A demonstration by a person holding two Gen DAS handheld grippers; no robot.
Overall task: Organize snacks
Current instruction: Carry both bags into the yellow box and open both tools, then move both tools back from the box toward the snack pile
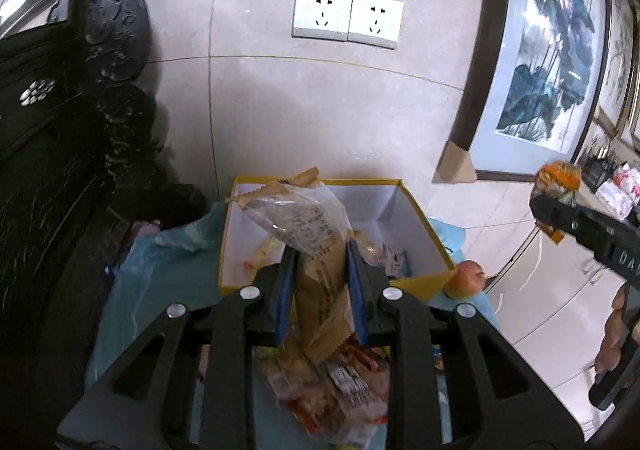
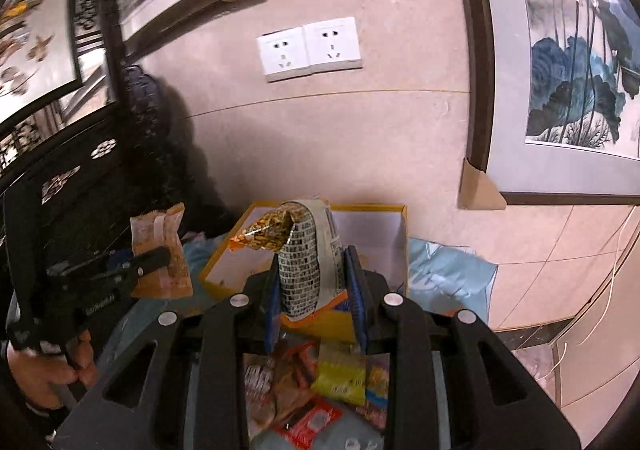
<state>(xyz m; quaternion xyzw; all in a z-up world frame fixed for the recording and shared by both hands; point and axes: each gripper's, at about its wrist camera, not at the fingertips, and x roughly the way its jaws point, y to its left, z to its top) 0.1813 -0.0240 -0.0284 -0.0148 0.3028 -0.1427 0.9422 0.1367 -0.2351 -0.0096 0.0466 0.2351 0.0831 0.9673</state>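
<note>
Left gripper point(image 1: 318, 270): we see its blue-padded jaws clamped on a brown snack packet point(image 1: 320, 290) with a clear upper part, held upright above the near edge of the box.
Right gripper point(image 2: 316, 282): we find it closed on an orange snack bag point(image 2: 300, 250) whose back is printed with a grid pattern; the bag curls over at the top, in front of the box.
Box point(image 1: 420, 218): yellow-rimmed, white inside, open-topped, sitting on a light blue cloth point(image 1: 160, 270); a few small wrapped snacks lie on its floor.
Snack pile point(image 2: 320, 390): we see loose packets, yellow, red and brown, on the cloth below both tools.
Apple point(image 1: 466, 278): touching the box's right near corner.
Wall: two white sockets point(image 1: 348, 16), with a framed lotus painting point(image 1: 552, 50) to the right.
</note>
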